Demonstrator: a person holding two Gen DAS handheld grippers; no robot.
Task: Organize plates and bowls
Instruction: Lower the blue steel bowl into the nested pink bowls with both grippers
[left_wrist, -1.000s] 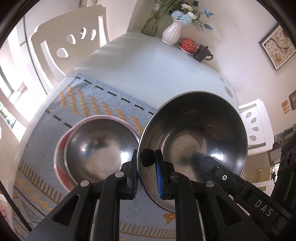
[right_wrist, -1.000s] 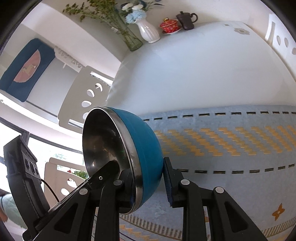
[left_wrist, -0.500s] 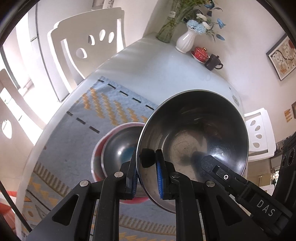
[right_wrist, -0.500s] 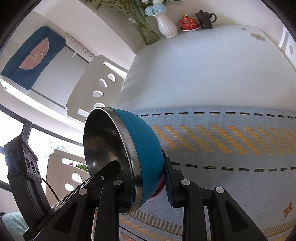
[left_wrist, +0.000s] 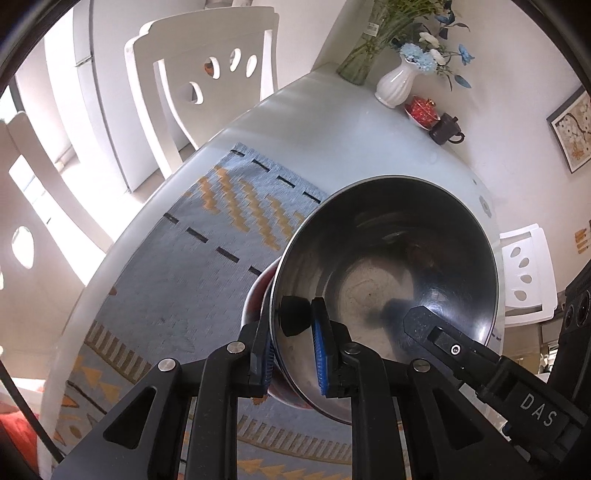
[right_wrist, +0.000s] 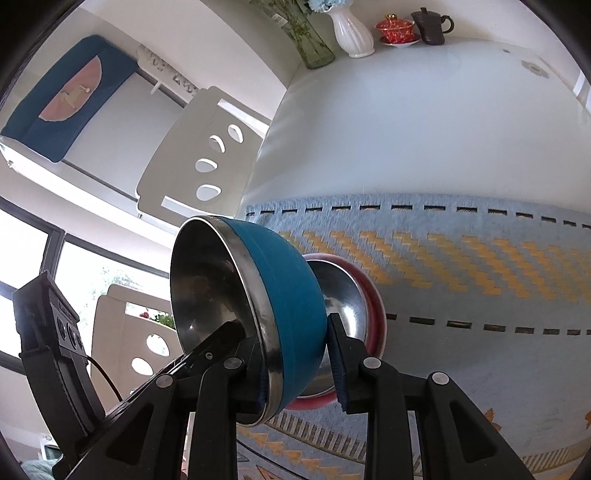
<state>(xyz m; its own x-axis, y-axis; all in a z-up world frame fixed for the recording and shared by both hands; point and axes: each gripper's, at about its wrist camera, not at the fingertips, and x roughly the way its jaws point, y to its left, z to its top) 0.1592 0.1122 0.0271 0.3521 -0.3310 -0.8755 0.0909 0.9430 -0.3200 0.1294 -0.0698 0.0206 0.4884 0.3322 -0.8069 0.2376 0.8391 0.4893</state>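
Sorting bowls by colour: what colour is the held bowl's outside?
Blue bowl, steel rim; right wrist view shows it best.

Bright daylight fills both views, coming from windows (right_wrist: 22, 258) at the left, where the panes are washed out to white. The white table (left_wrist: 332, 122) carries a soft sheen with no hard shadows. The steel inside of the bowl (left_wrist: 388, 280) shows dull reflections and a dark shadow of the tool near its bottom. Both pictures are strongly curved by the fisheye lens, with a black rim at the corners and bent chairs (left_wrist: 199, 70) and walls near the edges. The patterned mat (right_wrist: 461, 266) looks slightly smeared, while the tools close to the lens stay sharp.
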